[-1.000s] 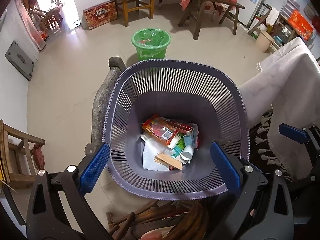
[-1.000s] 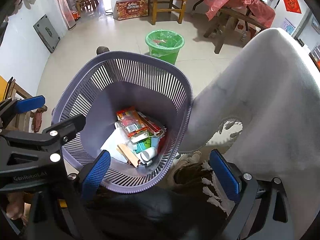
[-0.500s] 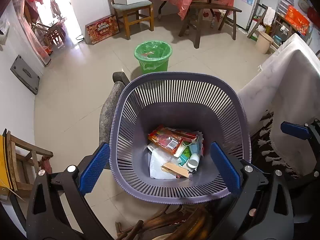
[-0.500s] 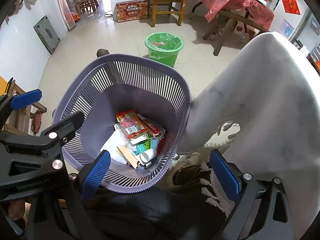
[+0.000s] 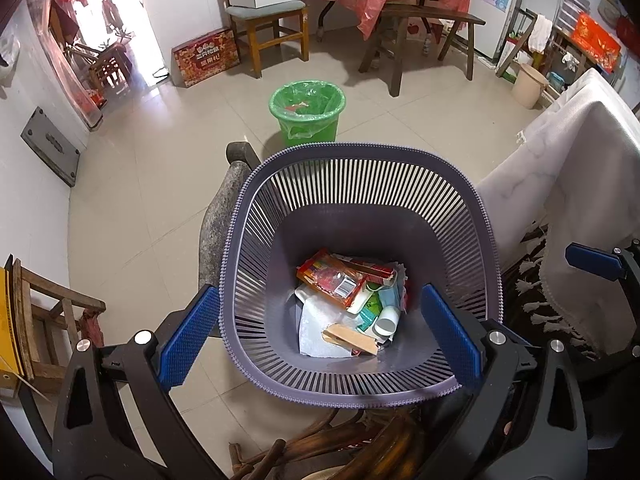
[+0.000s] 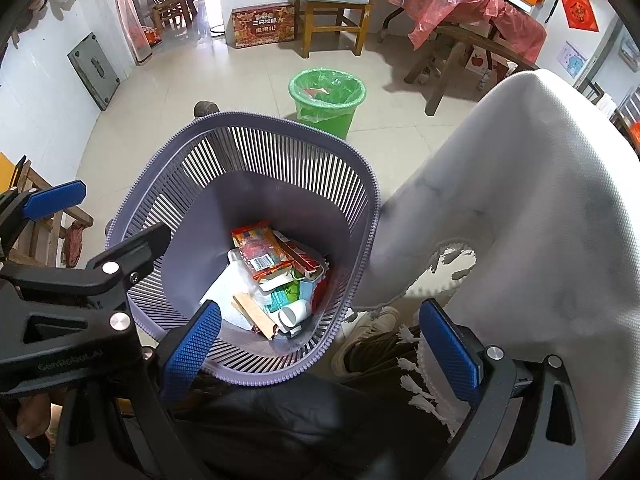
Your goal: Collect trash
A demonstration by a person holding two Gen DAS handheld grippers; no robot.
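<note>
Left wrist view: the left gripper point(image 5: 320, 332) stands with its blue-padded fingers point(image 5: 190, 338) spread wide, grasping nothing, one pad outside the left wall of a purple slatted basket point(image 5: 356, 168) and the other over its lower right rim. Whether either pad touches the plastic cannot be told. At the basket's bottom, in the lower centre of the frame, lies the trash point(image 5: 352, 304): a red-and-orange snack wrapper with a barcode, white paper, a flat wooden stick, a small white bottle and green and blue packets, heaped together between the two pads. At the right edge, one blue pad of the right gripper point(image 5: 592, 260) shows beside a white fringed cloth point(image 5: 568, 184). Farther up the frame, a green lined bin point(image 5: 307, 110) stands on the tiled floor point(image 5: 140, 184), well apart from the basket.

Right wrist view: the right gripper point(image 6: 320, 344) is likewise spread and holds nothing; its left pad overlaps the basket's near rim point(image 6: 256, 378), its right pad lies over the cloth point(image 6: 540, 200). The trash point(image 6: 276, 276) sits just above the left pad.
</note>
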